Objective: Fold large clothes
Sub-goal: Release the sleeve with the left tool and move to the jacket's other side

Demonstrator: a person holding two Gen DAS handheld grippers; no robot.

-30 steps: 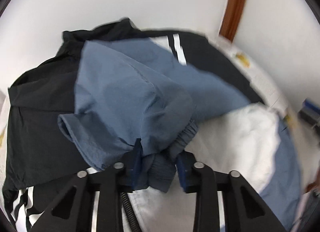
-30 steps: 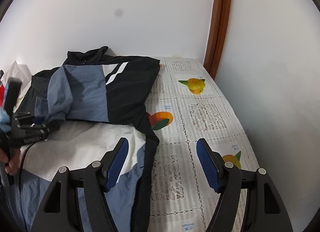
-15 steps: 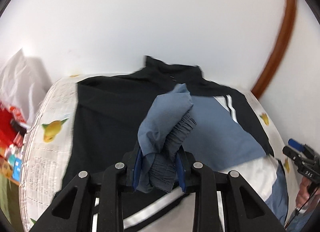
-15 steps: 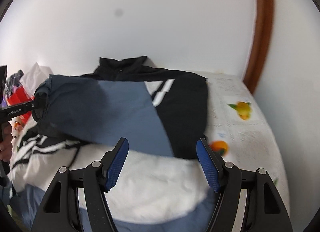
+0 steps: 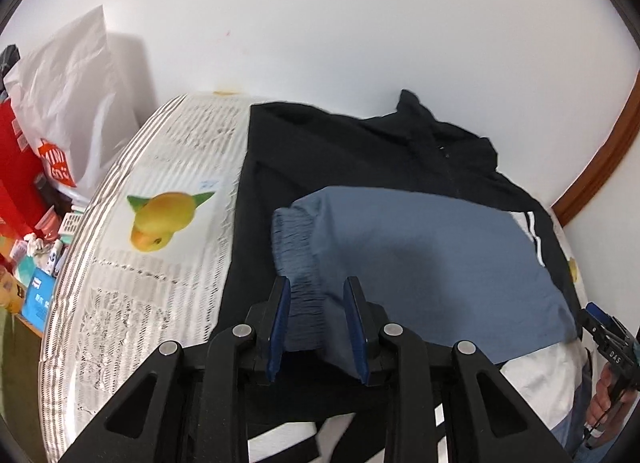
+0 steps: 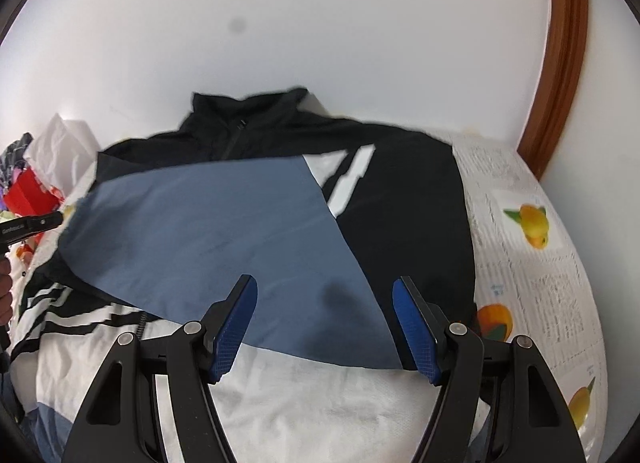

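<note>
A black, blue and white jacket (image 6: pixel 408 199) lies on the table, collar toward the wall. Its blue sleeve (image 6: pixel 224 231) is stretched across the chest from right to left. My left gripper (image 5: pixel 316 315) is shut on the sleeve's elastic cuff (image 5: pixel 298 263), holding it over the jacket's left side; the gripper also shows at the left edge of the right wrist view (image 6: pixel 32 225). My right gripper (image 6: pixel 324 323) is open and empty, hovering over the sleeve and the white lower panel (image 6: pixel 320 403). The right gripper shows in the left wrist view (image 5: pixel 608 339).
The table carries a white cloth with fruit prints (image 5: pixel 160 219) (image 6: pixel 532 219). A white shopping bag (image 5: pixel 72 95) and red boxes (image 5: pixel 16 167) stand left of the table. A white wall is behind, with a brown door frame (image 6: pixel 560 63) at the right.
My left gripper has carried the sleeve cuff leftward across the jacket, stretching the sleeve flat. The right gripper has moved left over the jacket, still open.
</note>
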